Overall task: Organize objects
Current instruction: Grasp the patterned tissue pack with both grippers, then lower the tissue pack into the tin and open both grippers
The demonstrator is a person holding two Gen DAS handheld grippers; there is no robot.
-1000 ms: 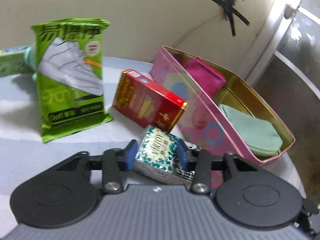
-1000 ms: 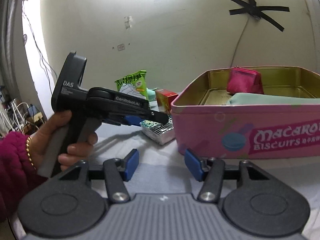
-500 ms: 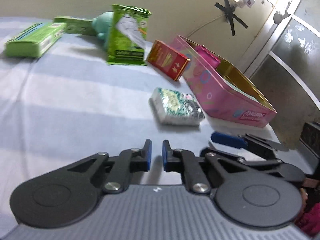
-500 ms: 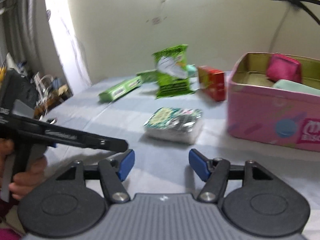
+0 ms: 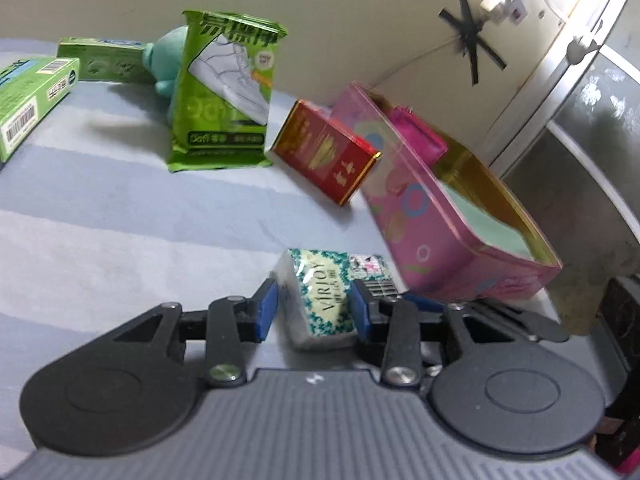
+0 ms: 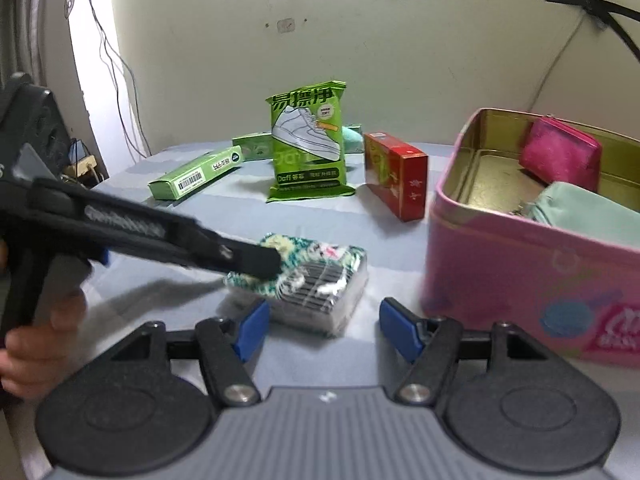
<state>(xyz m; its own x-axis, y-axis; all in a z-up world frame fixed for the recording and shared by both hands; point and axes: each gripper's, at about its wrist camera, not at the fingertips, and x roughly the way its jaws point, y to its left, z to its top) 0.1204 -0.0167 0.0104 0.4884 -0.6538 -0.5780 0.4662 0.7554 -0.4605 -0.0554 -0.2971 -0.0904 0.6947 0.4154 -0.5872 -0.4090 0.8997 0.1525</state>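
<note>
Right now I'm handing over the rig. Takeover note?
Left tool: jaws opening, tissue pack between them on the table; can't tell if it's gripped.
Right tool: jaws closing, empty, with the pack just ahead.
Done: pink pouch and mint pouch are in the tin.
Left: tissue pack, red box, wipes pack, near green box, far green box and teal toy, all on the table outside the tin.
</note>
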